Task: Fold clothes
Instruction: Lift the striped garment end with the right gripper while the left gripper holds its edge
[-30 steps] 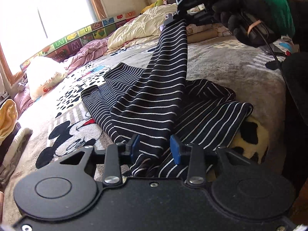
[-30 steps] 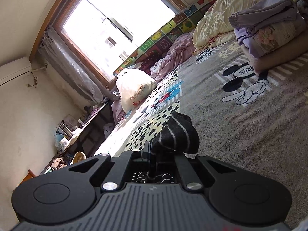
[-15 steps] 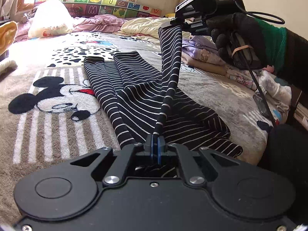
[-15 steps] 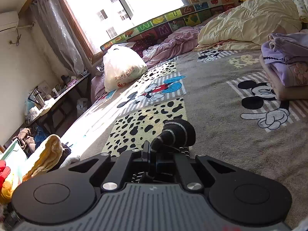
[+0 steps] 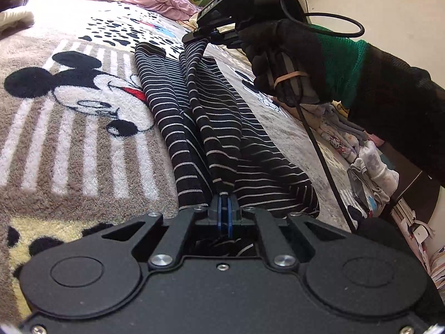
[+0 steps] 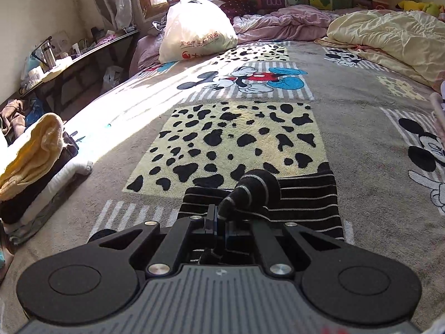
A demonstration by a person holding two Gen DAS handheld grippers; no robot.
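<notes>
Your left gripper [image 5: 224, 208] sits low with its jaws pressed together, the blue pads pinching a fold of the striped garment [image 5: 214, 128]; your right gripper [image 5: 198, 34] is held higher and farther ahead, likewise clamped on the same cloth, so a ridge of it runs between the two; in the right wrist view that gripper [image 6: 219, 224] has its jaws closed with a bunched end poking out past the tips; your right hand [image 5: 289, 61], in a black glove, wraps the handle.
</notes>
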